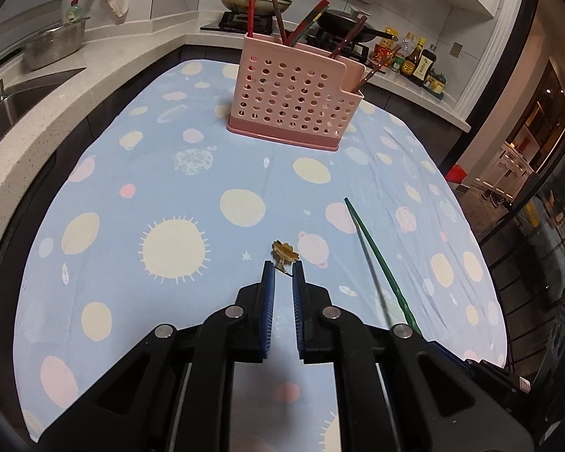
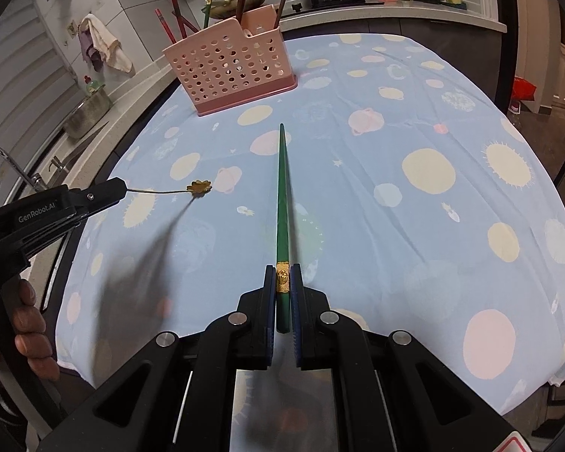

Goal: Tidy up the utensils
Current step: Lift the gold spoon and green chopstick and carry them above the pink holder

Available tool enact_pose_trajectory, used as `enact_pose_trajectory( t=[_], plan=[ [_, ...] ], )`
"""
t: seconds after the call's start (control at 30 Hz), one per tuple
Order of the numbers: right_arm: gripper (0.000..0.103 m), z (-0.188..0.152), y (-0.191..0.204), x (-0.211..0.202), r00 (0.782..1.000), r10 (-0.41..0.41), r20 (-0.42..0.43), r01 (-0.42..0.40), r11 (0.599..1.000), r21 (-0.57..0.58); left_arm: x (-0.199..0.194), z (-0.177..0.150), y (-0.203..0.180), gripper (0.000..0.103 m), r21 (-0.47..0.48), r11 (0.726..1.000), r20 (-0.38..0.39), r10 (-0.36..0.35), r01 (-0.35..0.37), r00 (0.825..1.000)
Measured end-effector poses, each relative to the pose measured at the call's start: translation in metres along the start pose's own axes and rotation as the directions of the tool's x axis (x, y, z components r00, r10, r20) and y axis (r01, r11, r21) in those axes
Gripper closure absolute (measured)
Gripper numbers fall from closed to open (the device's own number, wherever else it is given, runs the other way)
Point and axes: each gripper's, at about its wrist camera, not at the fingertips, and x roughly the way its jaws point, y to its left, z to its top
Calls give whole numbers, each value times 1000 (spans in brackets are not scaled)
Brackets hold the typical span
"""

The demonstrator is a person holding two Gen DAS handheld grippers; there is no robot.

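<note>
Here the right gripper (image 2: 282, 282) is clamped on the gold-banded butt of a green chopstick (image 2: 282, 196), whose long axis runs straight ahead of the jaws. Its tip aims to the right of the pink utensil holder (image 2: 229, 71), which stands ahead and to the left, well apart on the space-print tablecloth (image 2: 414, 120). The left gripper (image 1: 283, 269) pinches the thin stem of a gold flower-headed pick (image 1: 284, 254), held clear of the cloth; the holder lies straight ahead of it.
</note>
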Motion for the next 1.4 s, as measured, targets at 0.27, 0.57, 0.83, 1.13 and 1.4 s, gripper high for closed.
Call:
enact_pose_trajectory(
  t=[0.27, 0.57, 0.83, 1.13, 1.4],
  plan=[
    [96, 5, 9, -6, 1000, 17, 13, -17, 1000, -16, -6, 8, 7, 102, -5, 1000, 17, -4, 5, 1000],
    [96, 12, 11, -9, 1000, 23, 12, -23, 1000, -21, -11, 13, 6, 102, 15, 1000, 31, -7, 7, 999],
    [96, 44, 22, -38, 997, 32, 75, -28, 998, -52, -25, 27, 5, 103, 43, 999, 67, -10, 7, 998],
    [96, 94, 35, -74, 977, 68, 202, -54, 996, -76, -48, 53, -5, 103, 90, 996, 129, -28, 16, 991],
    [96, 148, 46, -85, 948, 108, 299, -82, 992, -98, -64, 93, -15, 103, 146, 989, 206, -44, 13, 978]
  ],
)
